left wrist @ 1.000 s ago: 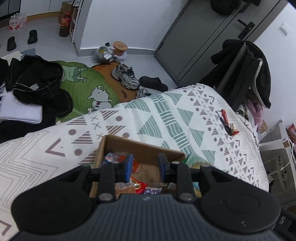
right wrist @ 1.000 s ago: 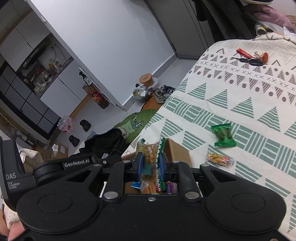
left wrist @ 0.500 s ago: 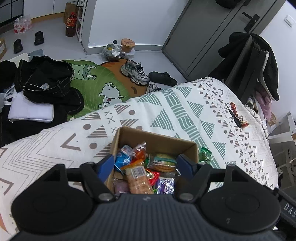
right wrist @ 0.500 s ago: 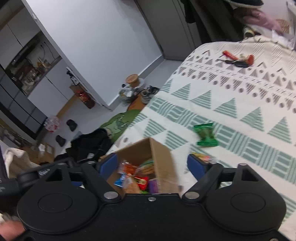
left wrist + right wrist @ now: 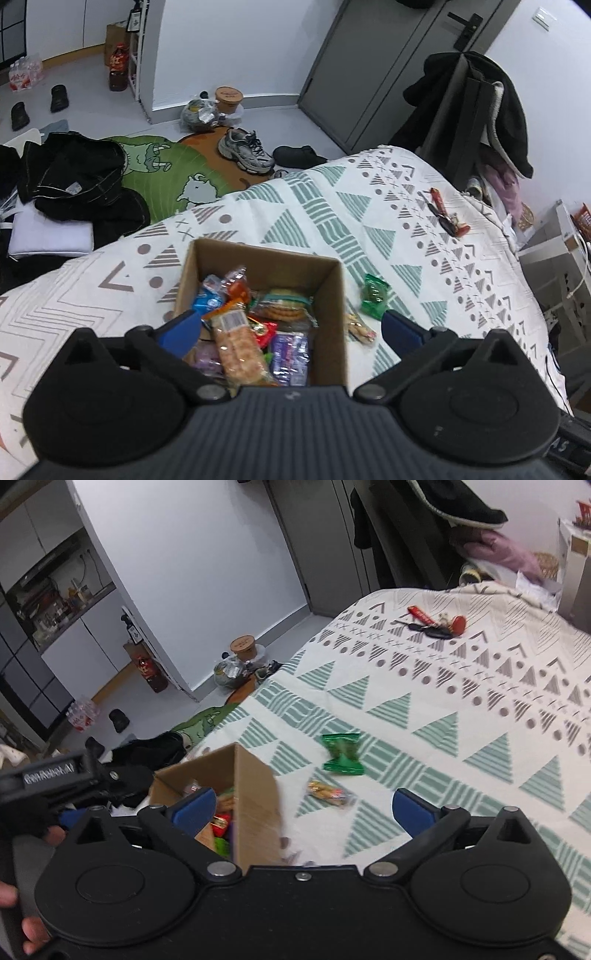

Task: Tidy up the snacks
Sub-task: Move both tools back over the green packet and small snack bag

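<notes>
An open cardboard box (image 5: 334, 295) (image 5: 255, 786) stands on the patterned bedspread and holds several snack packets (image 5: 240, 336). A green snack packet (image 5: 373, 291) (image 5: 341, 753) and a small yellow-orange packet (image 5: 359, 326) (image 5: 328, 792) lie on the bedspread right of the box. My left gripper (image 5: 291, 332) is open and empty, hovering above the box. My right gripper (image 5: 303, 808) is open and empty, above the box's right wall and the two loose packets. The left gripper's handle (image 5: 51, 773) shows at the left of the right wrist view.
Keys with a red tag (image 5: 445, 218) (image 5: 434, 624) lie farther back on the bed. Dark clothes (image 5: 74, 177), a green rug (image 5: 166, 173) and shoes (image 5: 245, 149) are on the floor beyond the bed edge. A chair with coats (image 5: 476, 110) stands at the right.
Both grippers opened wide. The right one let go of a green-edged snack packet over the box. Both drew back and up; the right view swung right toward the loose packets.
</notes>
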A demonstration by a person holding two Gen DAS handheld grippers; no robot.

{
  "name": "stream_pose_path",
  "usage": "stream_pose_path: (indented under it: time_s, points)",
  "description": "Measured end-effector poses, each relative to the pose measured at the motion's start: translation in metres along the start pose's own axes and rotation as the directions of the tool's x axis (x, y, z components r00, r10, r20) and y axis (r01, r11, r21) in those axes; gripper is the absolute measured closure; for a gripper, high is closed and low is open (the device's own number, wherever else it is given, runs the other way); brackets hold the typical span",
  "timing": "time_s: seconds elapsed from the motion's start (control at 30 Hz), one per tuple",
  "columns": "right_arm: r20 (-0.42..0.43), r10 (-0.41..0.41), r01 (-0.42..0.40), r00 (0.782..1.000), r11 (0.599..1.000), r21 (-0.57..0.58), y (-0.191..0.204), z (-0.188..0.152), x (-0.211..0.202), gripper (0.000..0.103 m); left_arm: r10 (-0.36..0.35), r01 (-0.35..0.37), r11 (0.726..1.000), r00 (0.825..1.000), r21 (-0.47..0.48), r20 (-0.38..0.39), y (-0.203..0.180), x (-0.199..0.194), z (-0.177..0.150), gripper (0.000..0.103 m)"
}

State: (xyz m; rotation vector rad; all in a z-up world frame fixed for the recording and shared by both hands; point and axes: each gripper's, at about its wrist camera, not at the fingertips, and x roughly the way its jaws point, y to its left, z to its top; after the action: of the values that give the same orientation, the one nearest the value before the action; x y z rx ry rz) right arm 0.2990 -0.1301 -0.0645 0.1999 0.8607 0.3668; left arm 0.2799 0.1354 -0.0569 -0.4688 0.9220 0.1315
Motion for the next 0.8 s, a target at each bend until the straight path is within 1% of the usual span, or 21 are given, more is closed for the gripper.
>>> stream_pose_path:
  time_s: [0.07,0.33,0.47,0.57,0.63,0.7,0.8]
  points:
    - [-0.013,0.012,-0.012,1.0,1.0,0.004,-0.011,-0.001,-0.003,0.0,-0.006,0.006,1.0,1.0,0.006,0.006,-0.007,-0.002,-0.004,0.0]
    - [0.009,0.016,-0.016,1.0,1.0,-0.006,-0.05,-0.007,-0.013,0.0,-0.009,0.009,0.999,1.0,0.036,-0.001,-0.039,-0.003,-0.02,0.0]
    - [0.024,0.039,-0.039,0.999,0.999,-0.019,-0.07,-0.017,-0.012,0.0,-0.029,0.03,0.996,1.0,0.078,-0.007,-0.061,-0.002,-0.028,0.0]
    - [0.029,0.062,-0.062,0.998,0.998,0.006,-0.085,-0.023,-0.01,0.0,-0.003,0.004,0.992,1.0,0.128,-0.006,-0.079,0.001,-0.035,0.0]
    - [0.041,0.075,-0.076,0.996,0.997,0.013,-0.091,-0.025,-0.01,0.0,0.015,-0.013,0.991,1.0,0.13,-0.013,-0.088,0.005,-0.04,0.0]
    - [0.041,0.104,-0.105,0.994,0.994,0.031,-0.1,-0.026,-0.007,0.0,0.017,-0.017,0.992,1.0,0.128,-0.001,-0.096,0.007,-0.044,0.0]
    - [0.033,0.117,-0.12,0.993,0.99,0.081,-0.112,-0.025,-0.002,0.0,0.033,-0.036,0.986,0.999,0.162,0.018,-0.111,0.01,-0.05,0.0]
